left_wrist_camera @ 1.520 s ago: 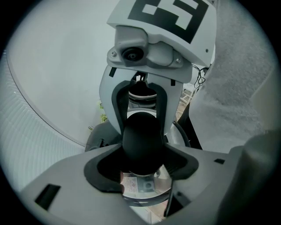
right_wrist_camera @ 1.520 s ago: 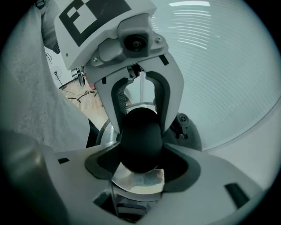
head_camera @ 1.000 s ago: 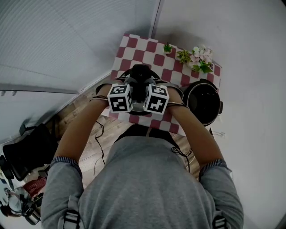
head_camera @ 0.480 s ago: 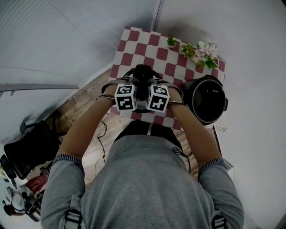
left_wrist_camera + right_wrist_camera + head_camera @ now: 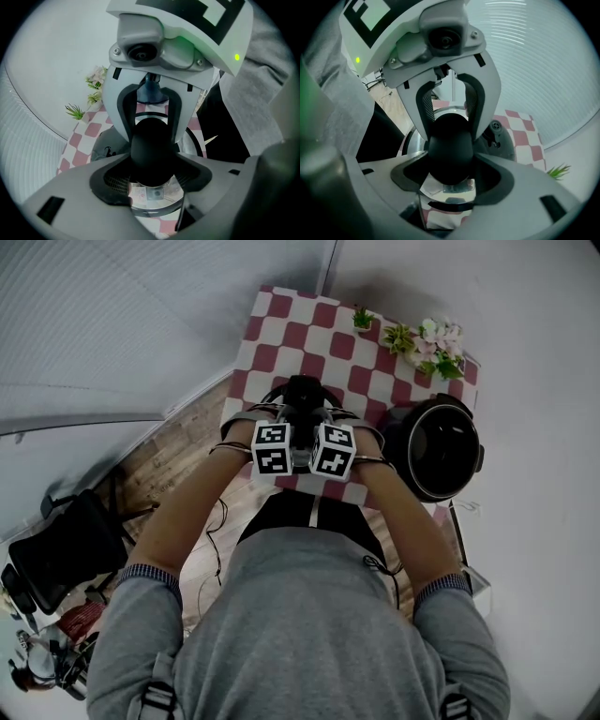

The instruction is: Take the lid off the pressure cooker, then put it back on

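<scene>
The pressure cooker's lid (image 5: 302,395) is steel with a black knob (image 5: 151,154) and hangs over the checked table, left of the open black pot (image 5: 441,451). My left gripper (image 5: 152,174) and right gripper (image 5: 451,174) face each other, both shut on that knob (image 5: 450,150) from opposite sides. In the head view the left gripper (image 5: 289,435) and right gripper (image 5: 317,435) sit side by side under their marker cubes, which hide the knob. Steel with a sticker (image 5: 152,197) shows below the jaws. The lid's far side carries a dark part with a valve (image 5: 502,135).
The table (image 5: 328,343) has a red and white checked cloth and stands in a corner between two walls. A small plant (image 5: 363,320) and flowers (image 5: 431,338) stand at its far edge. A black chair (image 5: 56,549) and cables lie on the wooden floor at left.
Both grippers have sunk toward the table with the lid still held between them. Their cubes look smaller and closer together in the head view.
</scene>
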The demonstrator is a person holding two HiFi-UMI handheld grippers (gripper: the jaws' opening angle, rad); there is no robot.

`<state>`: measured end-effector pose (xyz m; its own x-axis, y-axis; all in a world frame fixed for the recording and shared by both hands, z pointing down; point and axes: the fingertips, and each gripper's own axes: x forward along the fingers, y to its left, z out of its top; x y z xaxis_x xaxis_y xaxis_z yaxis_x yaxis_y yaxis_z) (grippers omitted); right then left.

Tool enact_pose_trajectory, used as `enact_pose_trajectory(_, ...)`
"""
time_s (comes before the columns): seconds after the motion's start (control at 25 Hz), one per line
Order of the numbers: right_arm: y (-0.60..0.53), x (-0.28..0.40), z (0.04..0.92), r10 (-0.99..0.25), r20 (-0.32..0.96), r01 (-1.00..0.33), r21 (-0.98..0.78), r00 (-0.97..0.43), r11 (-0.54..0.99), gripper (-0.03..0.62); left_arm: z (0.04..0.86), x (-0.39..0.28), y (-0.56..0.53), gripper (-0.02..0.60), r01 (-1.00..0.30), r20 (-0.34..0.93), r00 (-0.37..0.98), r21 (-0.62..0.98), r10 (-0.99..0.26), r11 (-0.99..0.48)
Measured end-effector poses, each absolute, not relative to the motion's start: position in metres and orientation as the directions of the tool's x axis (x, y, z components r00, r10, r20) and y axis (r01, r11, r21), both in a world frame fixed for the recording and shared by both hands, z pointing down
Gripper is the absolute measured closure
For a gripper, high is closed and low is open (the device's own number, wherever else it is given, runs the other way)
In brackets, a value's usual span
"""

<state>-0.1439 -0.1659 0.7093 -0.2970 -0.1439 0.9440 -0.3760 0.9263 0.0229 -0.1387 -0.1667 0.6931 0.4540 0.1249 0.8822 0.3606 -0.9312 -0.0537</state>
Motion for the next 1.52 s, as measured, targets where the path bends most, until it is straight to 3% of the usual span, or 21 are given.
enact_pose_trajectory(1.04,-0.163,-0.134,0.745,-0.091,0.954,-0.416,-0.038,-0.286,0.908,0.289,0.736,-0.127,-0.163,0.278,0.359,0.892,0.417,0.013,0.173,-0.933)
enact_pose_trajectory(1.16,-0.162,-0.133,0.741,-0.099,0.95,-0.442,-0.045,-0.297,0.896,0.232,0.73,-0.126,-0.164,0.273,0.31,0.874,0.458,0.015,0.163,-0.951)
enact_pose_trajectory(1.52,-0.164,-0.132,0.697,-0.205,0.927,-0.488,0.029,-0.313,0.872,0.224,0.688,-0.142,-0.179,0.27,0.09,0.773,0.63,0.02,0.072,-0.996)
